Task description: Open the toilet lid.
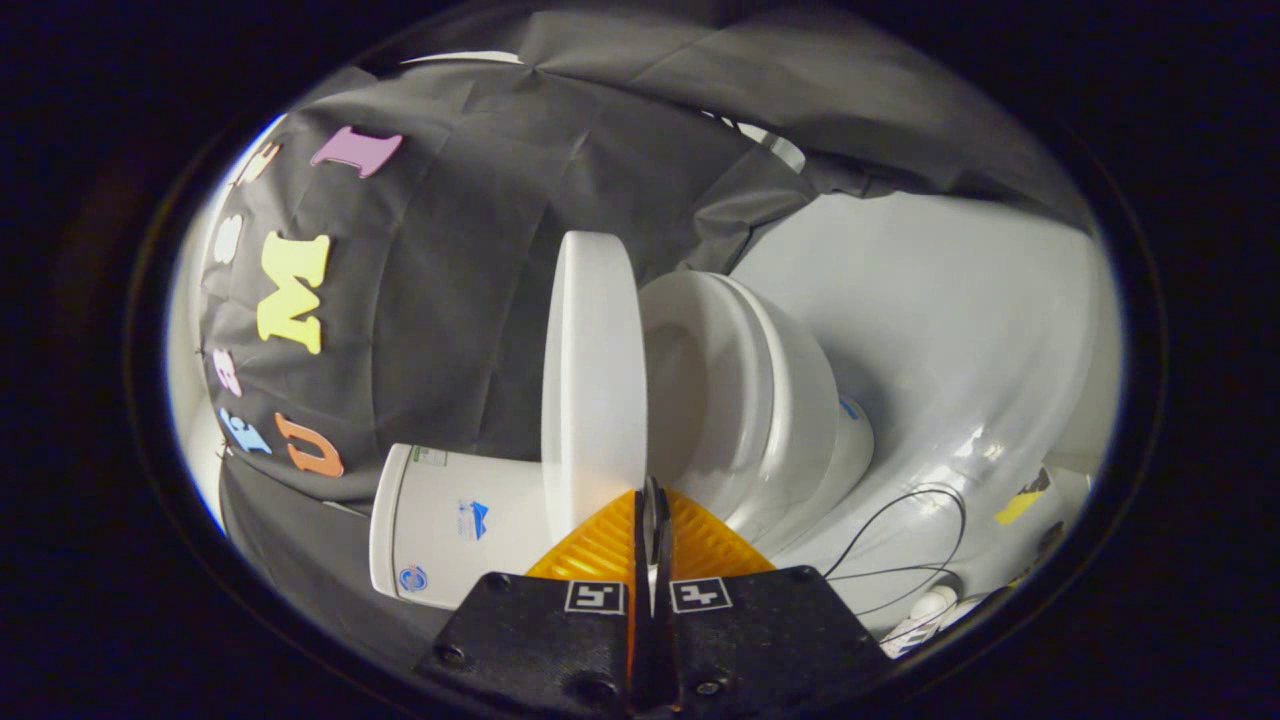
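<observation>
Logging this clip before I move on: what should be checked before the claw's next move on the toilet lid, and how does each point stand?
1. Toilet lid raised off the seat: ok.
2. Claw fingers closed together at the lid's edge: ok.
3. Fingers actually pinching the lid: cannot tell.
4. Lid resting back against the tank: not ok.
5. Black cable on the floor away from the fingers: ok.

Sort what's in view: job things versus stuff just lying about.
Job: toilet lid, raised clear of the toilet seat; hand-held gripper, fingers closed at the lid's edge.
Lying about: cistern, black cable, yellow tape.
</observation>
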